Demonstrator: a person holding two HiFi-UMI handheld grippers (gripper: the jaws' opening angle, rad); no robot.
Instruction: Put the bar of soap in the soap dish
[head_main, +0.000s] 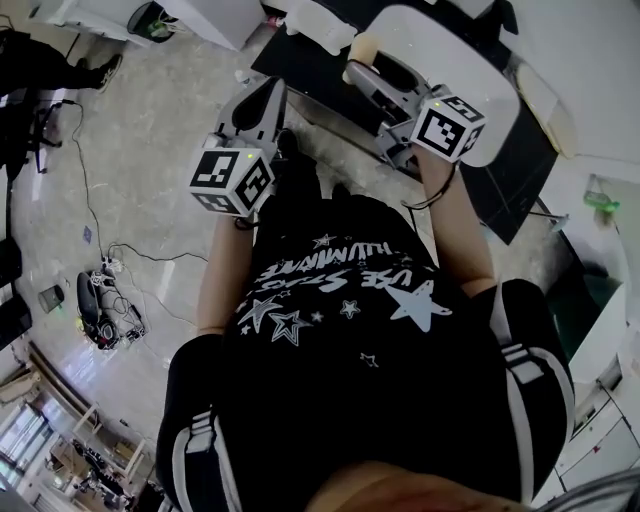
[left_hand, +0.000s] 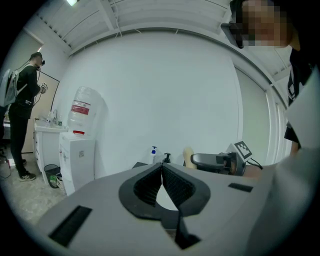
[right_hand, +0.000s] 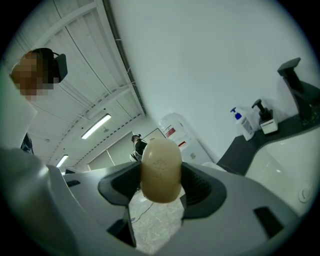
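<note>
A cream oval bar of soap (right_hand: 161, 170) is clamped between the black pads of my right gripper (right_hand: 161, 181), which is shut on it. In the head view that right gripper (head_main: 364, 66) is held over the white sink basin (head_main: 505, 95), and the soap (head_main: 362, 47) shows at its tip. My left gripper (left_hand: 162, 167) is shut with nothing between its jaws. It is raised in front of the person's body at the left (head_main: 272, 98). From the left gripper view, the soap (left_hand: 188, 155) sticks out of the right gripper. I cannot make out a soap dish.
A dark faucet (right_hand: 300, 95) and two pump bottles (right_hand: 245, 122) stand on the dark counter (head_main: 320, 75) by the sink. A water dispenser (left_hand: 80, 145) and another person (left_hand: 25, 110) are off to the left. Cables and a power strip (head_main: 105, 300) lie on the floor.
</note>
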